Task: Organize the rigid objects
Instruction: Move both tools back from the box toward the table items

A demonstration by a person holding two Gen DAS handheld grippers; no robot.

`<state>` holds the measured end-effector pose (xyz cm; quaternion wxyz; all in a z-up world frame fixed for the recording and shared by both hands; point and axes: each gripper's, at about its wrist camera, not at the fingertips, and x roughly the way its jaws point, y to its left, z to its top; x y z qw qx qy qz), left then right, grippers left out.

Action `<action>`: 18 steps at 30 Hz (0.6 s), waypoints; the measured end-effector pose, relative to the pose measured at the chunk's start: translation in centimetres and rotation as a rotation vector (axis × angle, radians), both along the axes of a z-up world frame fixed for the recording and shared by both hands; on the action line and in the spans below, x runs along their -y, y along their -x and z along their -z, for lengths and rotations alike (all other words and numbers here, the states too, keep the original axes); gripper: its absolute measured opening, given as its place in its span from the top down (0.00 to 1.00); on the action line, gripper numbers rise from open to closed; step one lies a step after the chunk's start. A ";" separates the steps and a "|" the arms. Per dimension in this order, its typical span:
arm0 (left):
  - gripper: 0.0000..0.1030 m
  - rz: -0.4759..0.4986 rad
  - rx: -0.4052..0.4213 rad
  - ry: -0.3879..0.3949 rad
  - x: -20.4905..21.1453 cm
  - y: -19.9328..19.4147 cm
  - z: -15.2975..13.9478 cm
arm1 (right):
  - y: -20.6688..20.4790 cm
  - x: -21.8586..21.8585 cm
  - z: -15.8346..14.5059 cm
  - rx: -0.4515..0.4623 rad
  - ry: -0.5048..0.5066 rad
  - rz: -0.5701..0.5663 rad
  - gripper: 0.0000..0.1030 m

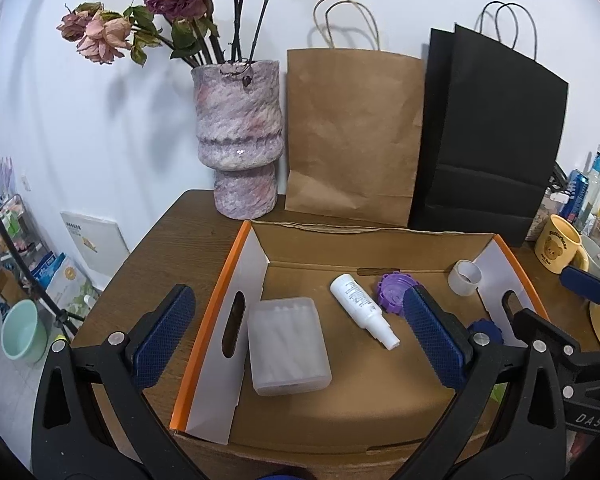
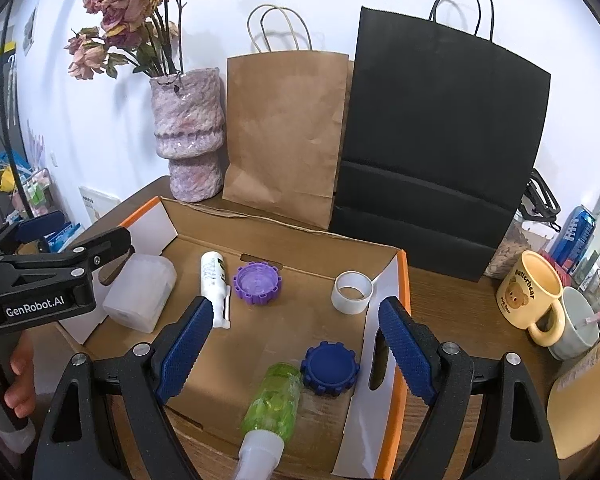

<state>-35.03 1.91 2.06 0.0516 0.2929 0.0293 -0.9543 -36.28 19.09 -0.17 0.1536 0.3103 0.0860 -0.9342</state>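
An open cardboard box with an orange rim sits on a wooden table. Inside it lie a translucent plastic case, a white spray bottle, a purple toothed lid, a tape roll, a dark blue toothed lid and a green bottle. My left gripper hangs open over the box's left part, the case between and below its fingers. My right gripper stands open above the green bottle and blue lid, touching nothing. A hand holds the left gripper's handle.
A pink-grey vase of dried roses, a brown paper bag and a black paper bag stand behind the box. A yellow bear mug, a pale cup, a can and bottles crowd the table's right side.
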 end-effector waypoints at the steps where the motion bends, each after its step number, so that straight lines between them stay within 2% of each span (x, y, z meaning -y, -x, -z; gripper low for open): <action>1: 0.00 0.003 -0.004 0.000 0.0 -0.2 -0.1 | -0.1 0.0 -0.1 -0.002 0.001 0.001 0.14; 18: 0.00 0.070 -0.045 0.006 -1.2 -5.5 -0.9 | -5.4 -1.0 -0.8 -0.029 0.023 0.002 0.14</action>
